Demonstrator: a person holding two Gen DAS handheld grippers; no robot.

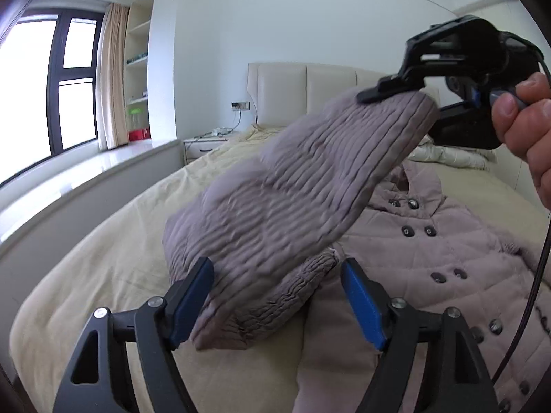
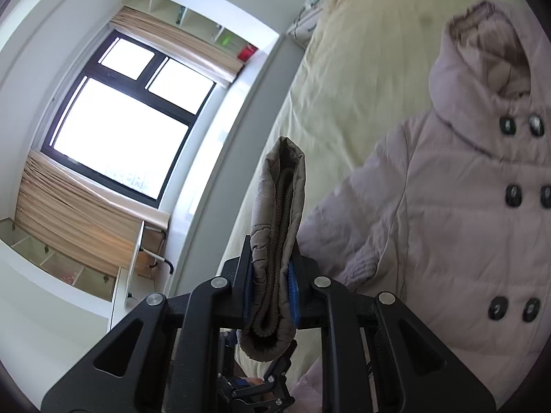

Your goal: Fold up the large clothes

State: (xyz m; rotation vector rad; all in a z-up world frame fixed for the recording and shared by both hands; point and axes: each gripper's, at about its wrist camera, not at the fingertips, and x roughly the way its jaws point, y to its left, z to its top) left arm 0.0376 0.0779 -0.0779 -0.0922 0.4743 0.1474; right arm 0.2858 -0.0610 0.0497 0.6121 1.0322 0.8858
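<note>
Pinching sleeve cuff — right tongs, left tongs spread, coat on bed.

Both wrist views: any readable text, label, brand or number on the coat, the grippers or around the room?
None can be read.
Coat: no label or tag shows; its buttons are plain.
Sleeve cuff in the right gripper: no lettering.
Dark marks on the coat's lower right edge: too blurred to read.
Shelf items: too small to read.
</note>
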